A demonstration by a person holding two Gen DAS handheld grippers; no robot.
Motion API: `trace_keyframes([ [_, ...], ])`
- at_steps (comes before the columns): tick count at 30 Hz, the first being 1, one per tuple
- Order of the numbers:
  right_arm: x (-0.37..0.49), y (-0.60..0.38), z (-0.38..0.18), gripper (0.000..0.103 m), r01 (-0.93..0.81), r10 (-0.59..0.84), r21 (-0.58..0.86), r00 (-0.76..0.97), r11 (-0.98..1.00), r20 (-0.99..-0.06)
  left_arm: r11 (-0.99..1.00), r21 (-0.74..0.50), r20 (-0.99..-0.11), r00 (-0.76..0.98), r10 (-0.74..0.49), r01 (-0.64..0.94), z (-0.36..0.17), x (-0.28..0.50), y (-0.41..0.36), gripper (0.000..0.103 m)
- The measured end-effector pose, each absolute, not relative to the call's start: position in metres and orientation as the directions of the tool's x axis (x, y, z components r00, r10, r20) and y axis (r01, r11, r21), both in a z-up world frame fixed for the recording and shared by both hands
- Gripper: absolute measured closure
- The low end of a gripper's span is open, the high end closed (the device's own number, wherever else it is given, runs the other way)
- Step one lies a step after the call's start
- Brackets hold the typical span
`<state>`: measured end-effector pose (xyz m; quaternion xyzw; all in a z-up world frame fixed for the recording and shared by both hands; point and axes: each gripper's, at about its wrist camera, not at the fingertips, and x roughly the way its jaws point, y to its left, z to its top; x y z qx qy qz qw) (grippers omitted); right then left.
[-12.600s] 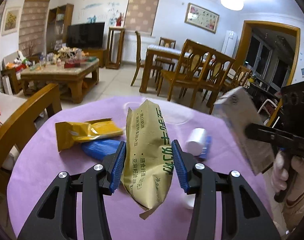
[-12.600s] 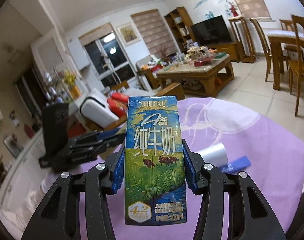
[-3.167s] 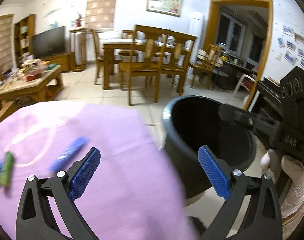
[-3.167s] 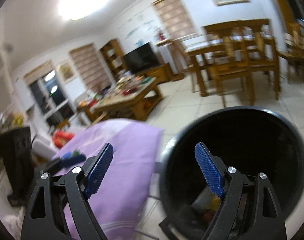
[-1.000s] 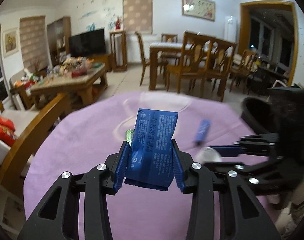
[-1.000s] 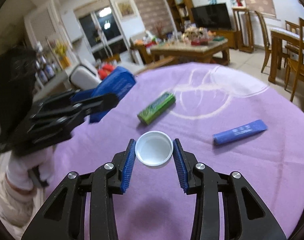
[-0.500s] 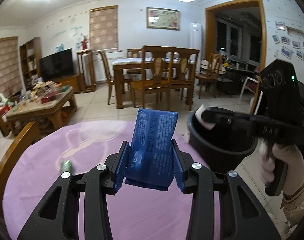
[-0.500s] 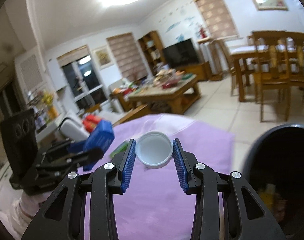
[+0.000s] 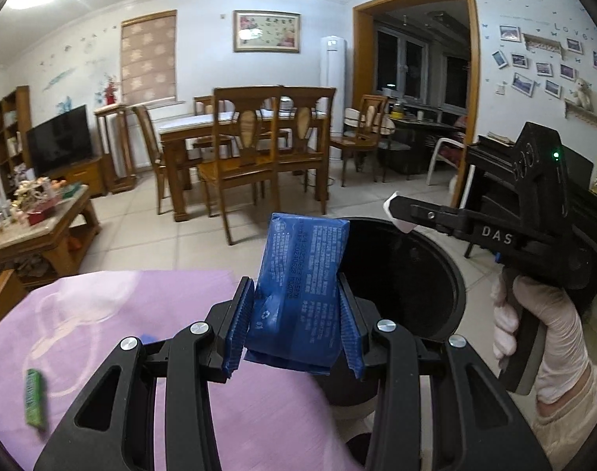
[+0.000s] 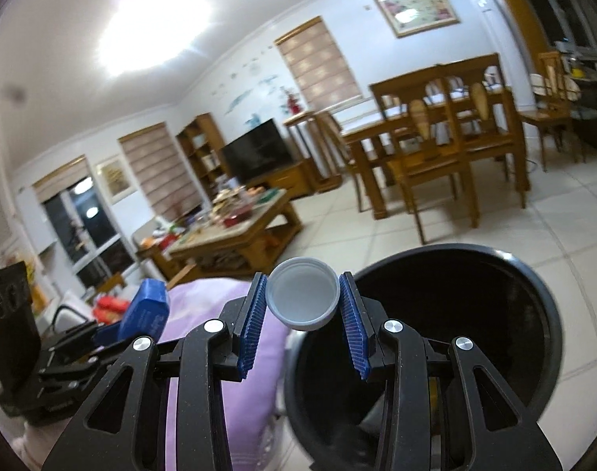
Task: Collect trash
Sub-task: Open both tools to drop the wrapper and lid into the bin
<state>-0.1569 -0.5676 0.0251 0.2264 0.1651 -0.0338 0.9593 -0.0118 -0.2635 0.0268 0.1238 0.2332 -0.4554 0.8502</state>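
Note:
My left gripper point(image 9: 294, 329) is shut on a blue wrapper pack point(image 9: 300, 286) and holds it upright at the near rim of the black trash bin point(image 9: 428, 274). My right gripper point(image 10: 302, 327) is shut on a white cup point(image 10: 301, 299) over the bin's rim point(image 10: 542, 286). In the left wrist view the right gripper point(image 9: 400, 212) reaches over the bin's far side with the white cup point(image 9: 394, 206) at its tip. In the right wrist view the left gripper point(image 10: 114, 333) with the blue pack point(image 10: 145, 310) is at the left.
The table with the purple cloth point(image 9: 102, 314) lies left of the bin. A green wrapper point(image 9: 35, 398) lies on it at the left. A wooden dining table with chairs point(image 9: 251, 145) and a coffee table point(image 9: 35, 212) stand beyond on the tiled floor.
Both grippers have swung from the table toward the bin with their loads. The bin now lies directly under and ahead of them.

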Motion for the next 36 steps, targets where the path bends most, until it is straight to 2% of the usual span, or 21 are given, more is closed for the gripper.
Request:
trace_keyframes([
  [7,-0.161,-0.606,0.005,0.065,0.217,-0.049,0.443,0.931,0.87,-0.361,0.497,-0.065,-0.536,0.39,-0.748,0.865,0.009,-0.004,-0.317,0.062],
  [14,-0.162,-0.637,-0.019,0.065,0.283,-0.077,0.48,0.912,0.831,-0.404,0.468,-0.086,-0.603,0.328,-0.727,0.879,-0.02,0.004,-0.361,0.062],
  [22,-0.158,-0.648,-0.038,0.065,0.323,-0.085,0.499,0.893,0.804,-0.442,0.473,-0.113,-0.655,0.293,-0.697,0.874,-0.039,0.012,-0.378,0.062],
  [28,-0.151,-0.647,-0.046,0.065,0.338,-0.076,0.5,0.878,0.798,-0.472,0.497,-0.101,-0.666,0.312,-0.678,0.862,-0.039,0.012,-0.381,0.057],
  [30,-0.149,-0.647,-0.047,0.065,0.338,-0.074,0.499,0.876,0.798,-0.476,0.501,-0.1,-0.67,0.313,-0.673,0.86,-0.04,0.014,-0.382,0.055],
  [32,-0.148,-0.647,-0.047,0.064,0.34,-0.074,0.499,0.876,0.797,-0.477,0.503,-0.094,-0.675,0.316,-0.667,0.859,-0.039,0.015,-0.383,0.042],
  [33,-0.148,-0.647,-0.046,0.063,0.34,-0.075,0.499,0.876,0.797,-0.476,0.506,-0.087,-0.672,0.324,-0.666,0.858,-0.039,0.014,-0.383,0.038],
  [35,-0.15,-0.648,-0.046,0.057,0.341,-0.08,0.5,0.878,0.796,-0.473,0.506,-0.079,-0.661,0.335,-0.672,0.859,-0.035,0.011,-0.381,0.029],
  [36,-0.15,-0.649,-0.045,0.049,0.344,-0.084,0.5,0.878,0.795,-0.471,0.507,-0.076,-0.659,0.338,-0.672,0.858,-0.035,0.011,-0.382,0.026],
])
